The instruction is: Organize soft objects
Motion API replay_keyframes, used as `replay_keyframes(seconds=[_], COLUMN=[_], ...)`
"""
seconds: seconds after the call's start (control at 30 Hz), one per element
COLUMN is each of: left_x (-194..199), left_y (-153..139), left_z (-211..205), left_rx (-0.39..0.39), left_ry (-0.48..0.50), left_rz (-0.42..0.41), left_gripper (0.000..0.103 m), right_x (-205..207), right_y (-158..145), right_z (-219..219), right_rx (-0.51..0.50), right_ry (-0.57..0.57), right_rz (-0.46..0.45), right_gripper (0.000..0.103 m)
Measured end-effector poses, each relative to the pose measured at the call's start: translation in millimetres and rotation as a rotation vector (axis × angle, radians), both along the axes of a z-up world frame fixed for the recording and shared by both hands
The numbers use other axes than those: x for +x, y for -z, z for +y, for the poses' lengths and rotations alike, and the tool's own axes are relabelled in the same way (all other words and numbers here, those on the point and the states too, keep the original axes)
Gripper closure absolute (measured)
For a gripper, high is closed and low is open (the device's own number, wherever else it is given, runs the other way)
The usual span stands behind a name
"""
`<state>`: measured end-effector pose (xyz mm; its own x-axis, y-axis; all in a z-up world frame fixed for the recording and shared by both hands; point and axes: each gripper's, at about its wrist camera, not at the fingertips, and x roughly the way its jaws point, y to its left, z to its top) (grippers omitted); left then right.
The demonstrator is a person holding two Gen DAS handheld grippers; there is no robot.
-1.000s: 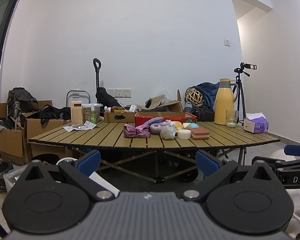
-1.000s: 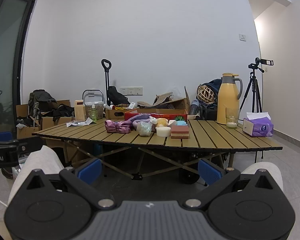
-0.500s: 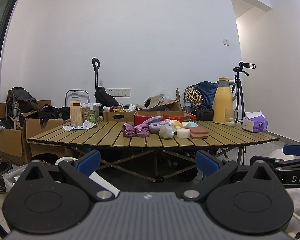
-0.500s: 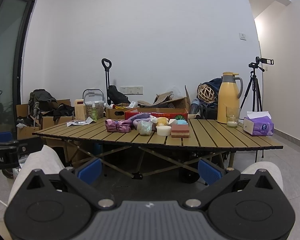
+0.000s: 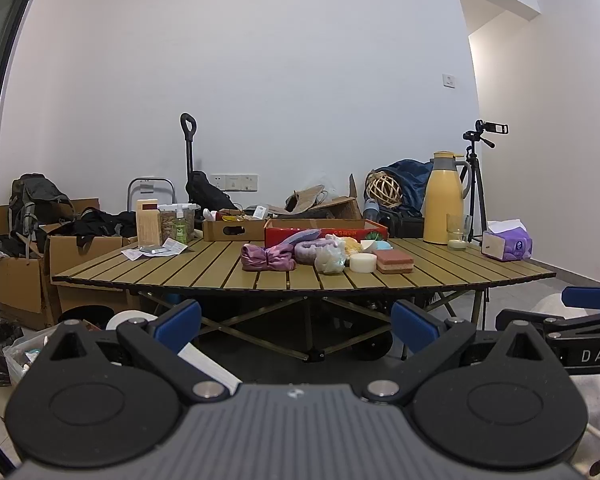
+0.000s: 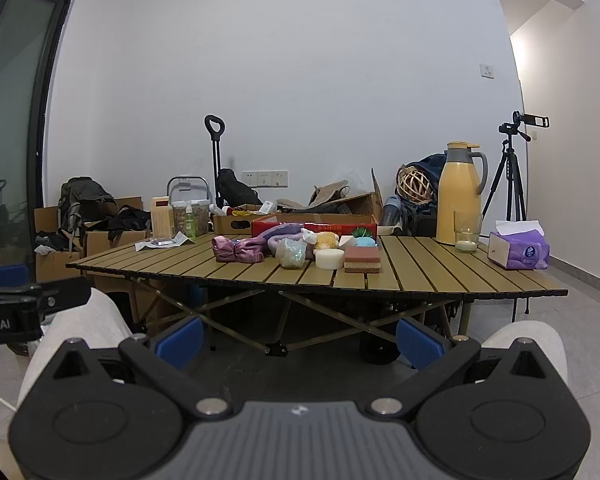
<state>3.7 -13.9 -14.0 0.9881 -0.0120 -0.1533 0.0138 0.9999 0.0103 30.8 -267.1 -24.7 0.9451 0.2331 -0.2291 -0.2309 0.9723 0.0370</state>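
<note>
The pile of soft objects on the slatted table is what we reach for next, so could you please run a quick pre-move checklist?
1. Left gripper open and empty: ok.
2. Right gripper open and empty: ok.
3. Soft pile in sight: ok; pink satin cloth bundle, round white sponge and red-and-tan layered sponge sit on the wooden slatted table.
4. Within reach: not ok; both grippers are short of the table edge.
5. Red cardboard tray behind pile has room: cannot tell.

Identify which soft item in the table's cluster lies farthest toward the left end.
The shiny pink-purple fabric bundle, knotted in the middle. It sits at the cluster's left end; the clear bag, white round sponge and red-tan sponge block lie to its right.
</note>
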Motion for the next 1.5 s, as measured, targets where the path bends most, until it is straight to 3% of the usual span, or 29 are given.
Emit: replay_keyframes(seconds=[0.27,0.47,0.67,0.8,1.03,1.4,1.5], left_x=[7,53,130,183,247,327,363], left_y=[-4,-9,3,9,18,-2,-1], left_z=[-3,0,13,16,14,20,26], left_rx=[0.002,0.000,-0.051,-0.039,-0.017,-0.014,-0.031], left_ry=[0.001,0.017,-0.002,-0.012,-0.020,-0.013,-0.019], left_rz=[-0.009,0.025,0.122,0.157,0.207,0.188,0.219], left_gripper=[0.000,0.000,0.000,0.000,0.000,0.000,0.000], right_x=[1,24,95,139,212,291,318], right_y=[-4,-19,-5,2,22,12,11], right_z=[2,-1,7,14,16,24,21], right_rx=[-0.015,-0.039,-0.039,-0.053,-0.048,-0.038,-0.015], right_ry=[0.002,0.022,-0.020,-0.028,-0.008,0.013,0.010], right_rz=[-0.019,-0.087,0.003,0.003,0.098,0.087,0.083], right_gripper=[0.000,0.000,0.000,0.000,0.000,0.000,0.000])
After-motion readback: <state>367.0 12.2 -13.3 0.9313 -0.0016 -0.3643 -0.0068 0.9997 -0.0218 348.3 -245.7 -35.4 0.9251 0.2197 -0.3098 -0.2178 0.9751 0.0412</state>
